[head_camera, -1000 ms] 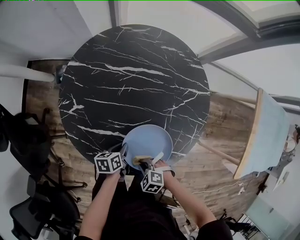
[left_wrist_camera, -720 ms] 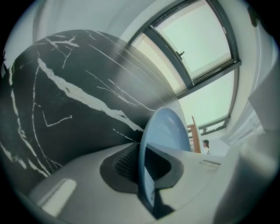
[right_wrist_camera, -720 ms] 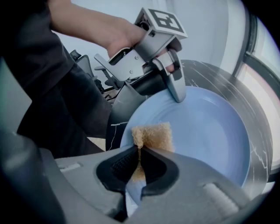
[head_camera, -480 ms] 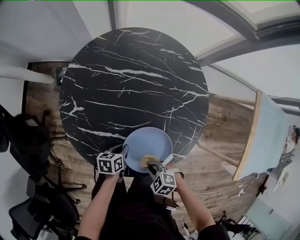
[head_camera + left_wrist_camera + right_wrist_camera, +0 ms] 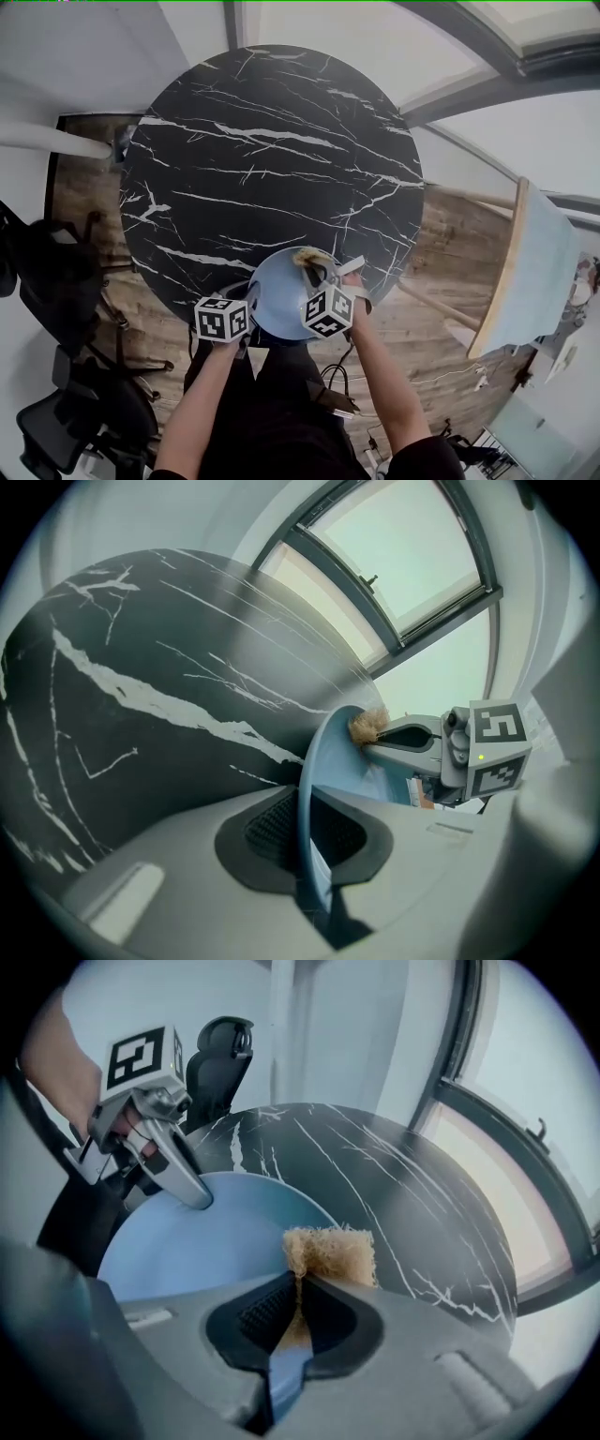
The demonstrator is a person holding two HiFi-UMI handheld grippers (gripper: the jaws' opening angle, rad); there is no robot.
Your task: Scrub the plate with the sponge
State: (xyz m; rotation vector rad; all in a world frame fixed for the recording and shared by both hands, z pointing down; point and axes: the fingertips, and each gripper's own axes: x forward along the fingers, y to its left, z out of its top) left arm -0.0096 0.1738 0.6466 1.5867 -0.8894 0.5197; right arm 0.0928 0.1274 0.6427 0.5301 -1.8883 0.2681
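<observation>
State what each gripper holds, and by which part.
Left gripper clamps the blue plate by its rim; right gripper pinches the sponge by its lower edge.

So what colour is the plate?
The plate is pale blue, clearest in the right gripper view.

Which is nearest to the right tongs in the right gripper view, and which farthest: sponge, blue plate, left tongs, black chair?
1. sponge: clamped in the right tongs.
2. blue plate: right under the sponge, spreading left.
3. left tongs: gripping the plate's far left rim.
4. black chair: upper left, beyond the table.
</observation>
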